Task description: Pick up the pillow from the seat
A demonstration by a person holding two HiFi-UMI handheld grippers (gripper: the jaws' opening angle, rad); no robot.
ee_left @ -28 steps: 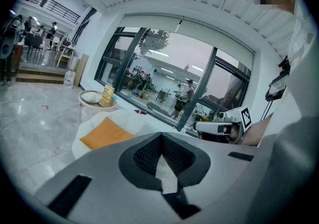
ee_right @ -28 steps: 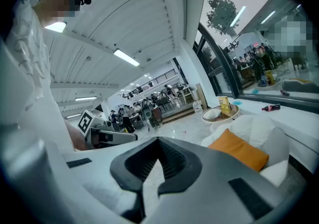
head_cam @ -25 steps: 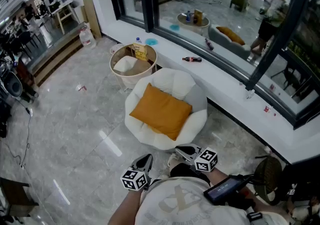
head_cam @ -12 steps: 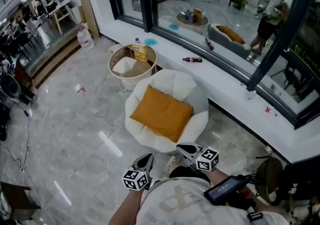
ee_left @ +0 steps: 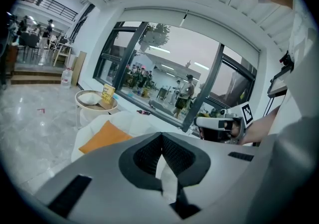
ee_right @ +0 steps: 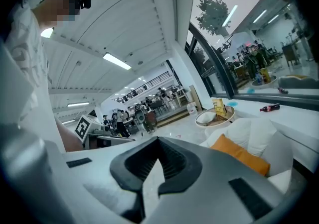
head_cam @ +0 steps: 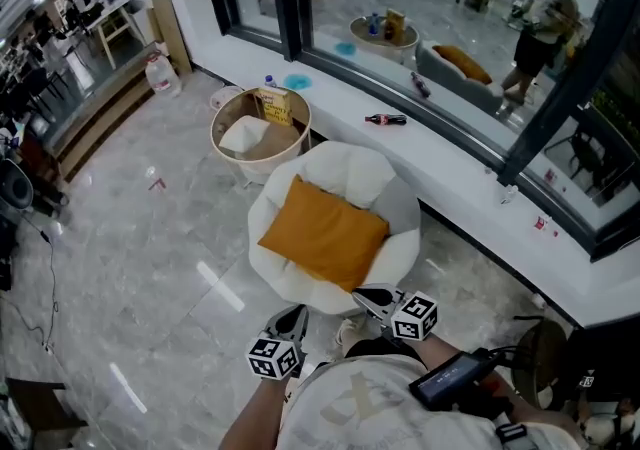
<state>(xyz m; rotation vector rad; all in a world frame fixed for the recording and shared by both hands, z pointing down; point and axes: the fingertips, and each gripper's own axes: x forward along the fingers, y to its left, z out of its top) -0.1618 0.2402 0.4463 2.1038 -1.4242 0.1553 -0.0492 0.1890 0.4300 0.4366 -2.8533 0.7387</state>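
Pillow (head_cam: pixel 323 234): orange, square, lying flat in the hollow of the white round seat (head_cam: pixel 398 200). Left claw (head_cam: pixel 290 323): jaws closed together, nothing between them, held low by the person's body. Right claw (head_cam: pixel 375 299): closed, empty, near the seat's front rim. Round basket (head_cam: pixel 258 134): on the floor beyond the seat.

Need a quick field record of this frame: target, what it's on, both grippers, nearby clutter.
target: orange pillow, lying flat, untouched
support: white round cushioned seat, beside the window ledge
left gripper: shut, empty, short of the seat
right gripper: shut, empty, short of the seat
clutter: round basket on the floor beyond the seat; dark bottle lying on the ledge
task state: pickup not yet begun
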